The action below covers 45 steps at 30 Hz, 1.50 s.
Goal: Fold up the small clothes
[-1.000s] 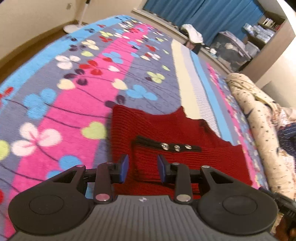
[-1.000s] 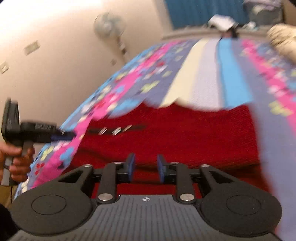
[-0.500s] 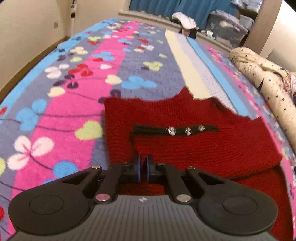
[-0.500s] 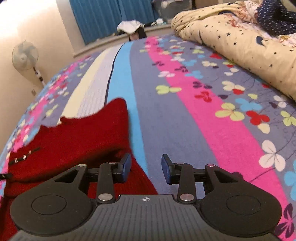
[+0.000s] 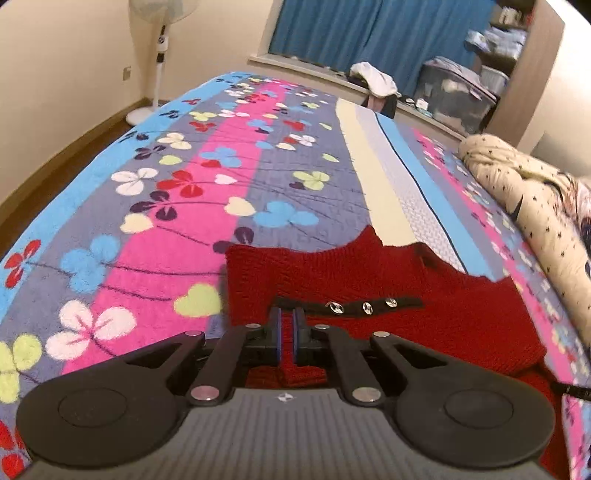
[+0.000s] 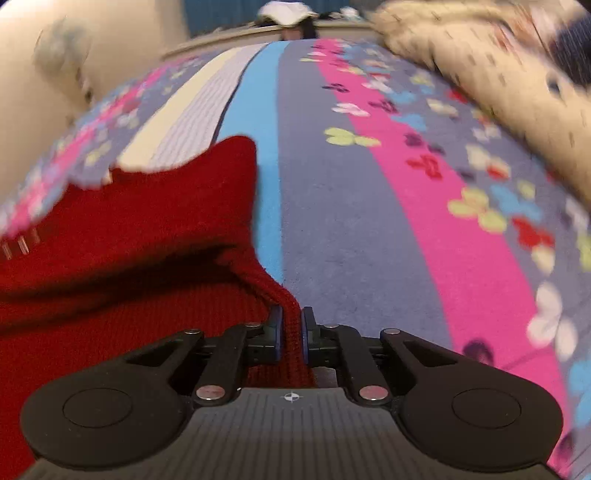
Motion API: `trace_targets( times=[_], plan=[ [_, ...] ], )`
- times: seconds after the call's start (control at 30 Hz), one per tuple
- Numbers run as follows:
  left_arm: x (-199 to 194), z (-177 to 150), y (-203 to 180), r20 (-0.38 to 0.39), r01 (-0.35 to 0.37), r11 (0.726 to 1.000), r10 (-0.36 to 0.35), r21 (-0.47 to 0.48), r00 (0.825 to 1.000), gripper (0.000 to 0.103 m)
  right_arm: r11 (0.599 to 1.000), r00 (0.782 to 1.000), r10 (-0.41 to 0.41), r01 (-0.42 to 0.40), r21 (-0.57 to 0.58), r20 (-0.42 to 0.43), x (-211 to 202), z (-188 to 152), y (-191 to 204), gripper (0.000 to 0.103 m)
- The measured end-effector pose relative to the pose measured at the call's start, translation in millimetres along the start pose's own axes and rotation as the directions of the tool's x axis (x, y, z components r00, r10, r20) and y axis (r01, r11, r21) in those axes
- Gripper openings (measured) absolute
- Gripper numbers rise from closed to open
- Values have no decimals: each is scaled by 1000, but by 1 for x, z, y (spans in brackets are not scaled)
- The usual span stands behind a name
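Left wrist view: the left gripper (image 5: 286, 332) has its jaws pressed together on a fold of the red knitted garment (image 5: 388, 280), at that garment's near edge. The garment lies spread on the flowered bedspread (image 5: 166, 192), its far edge reaching onto the cream and pale stripes of the cover. A black strip with three shiny studs (image 5: 365, 306) runs across the knit just beyond the left gripper's fingertips. Past the garment's right side a cream star-patterned quilt (image 5: 524, 192) is bunched along the bedspread's edge. Far beyond the garment, at the bedspread's far end, stand blue curtains (image 5: 351, 33), and a standing fan (image 5: 159, 55) is on the floor off the far left corner.

Right wrist view — motion-blurred at the edges — shows the right gripper (image 6: 291, 332) at the garment's right near corner. Its jaws have just been closing, and a ridge of red knit (image 6: 291, 343) now sits pinched between the blue pads, pulled up into a narrow peak. From that corner the rest of the garment (image 6: 129, 240) spreads away to the left, with the studs (image 6: 18, 243) visible at its far left – blurred there. To the right of the garment the bedspread (image 6: 369, 221) lies bare of clothing.
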State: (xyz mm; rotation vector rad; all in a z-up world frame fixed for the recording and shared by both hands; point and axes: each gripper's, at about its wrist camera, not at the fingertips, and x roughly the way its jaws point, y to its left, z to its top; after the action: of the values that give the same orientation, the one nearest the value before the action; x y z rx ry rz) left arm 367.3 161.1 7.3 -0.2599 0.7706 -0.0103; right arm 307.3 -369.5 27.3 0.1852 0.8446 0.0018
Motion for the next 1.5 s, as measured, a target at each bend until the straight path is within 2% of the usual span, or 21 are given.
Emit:
trace_targets(
  times=[0.07,0.13,0.23,0.33,0.4,0.47,0.6,0.67,0.8,0.87,0.93,1.0,1.07,1.13,1.23,1.3,1.37,1.5],
  plan=[
    [-4,2,7,1,-14,999,14,-32,1000,6,999,999,-3,1,-39,-47,4,-5,2,9],
    [-18,4,11,16,-11,998,12,-61,1000,6,994,998,-44,38,-102,-52,4,-10,10,11],
    [-57,1,14,47,15,998,-12,-62,999,9,1000,1000,-27,27,3,-6,-15,-8,2,11],
    [-102,-15,17,72,39,996,-33,-82,997,12,999,998,4,-8,52,67,-43,-10,-6,19],
    [-130,-37,15,83,55,996,-50,-69,995,16,999,994,21,-26,45,107,-63,-15,-7,27],
    [-151,-65,9,77,56,998,-53,-30,996,20,998,987,42,-48,39,157,-88,-29,-9,29],
    [-178,-121,-8,21,45,996,-47,77,999,32,995,973,74,-87,54,217,-138,-63,-23,29],
    [-193,-141,-15,27,43,993,-46,107,999,37,992,964,91,-109,62,251,-162,-84,-32,29],
    [-208,-176,-18,20,28,993,-31,116,999,38,993,954,85,-105,54,287,-192,-129,-48,29],
    [-209,-189,-13,-24,15,996,-13,91,1000,37,991,957,86,-112,79,276,-194,-151,-60,29],
    [-212,-196,-5,-49,34,998,-32,47,998,38,985,967,83,-117,128,242,-190,-167,-74,29],
    [-212,-202,3,-56,46,999,-44,29,997,37,984,974,90,-119,133,207,-183,-174,-82,29],
    [-206,-213,10,-70,29,999,-27,20,997,37,983,981,96,-120,142,167,-173,-178,-88,30],
    [-195,-225,18,-117,23,1000,-24,-4,993,37,976,988,107,-125,177,109,-161,-181,-93,35],
    [-182,-240,26,-162,28,998,-37,-54,986,40,979,995,75,-87,184,68,-149,-184,-90,47],
    [-179,-243,28,-154,25,998,-34,-63,988,48,982,996,73,-81,168,51,-142,-185,-85,52],
    [-179,-244,27,-146,18,998,-28,-65,989,53,986,998,61,-64,156,20,-132,-189,-83,53],
    [-182,-246,23,-131,-3,998,-5,-58,991,59,991,999,53,-54,121,13,-126,-194,-80,55]
  ],
)
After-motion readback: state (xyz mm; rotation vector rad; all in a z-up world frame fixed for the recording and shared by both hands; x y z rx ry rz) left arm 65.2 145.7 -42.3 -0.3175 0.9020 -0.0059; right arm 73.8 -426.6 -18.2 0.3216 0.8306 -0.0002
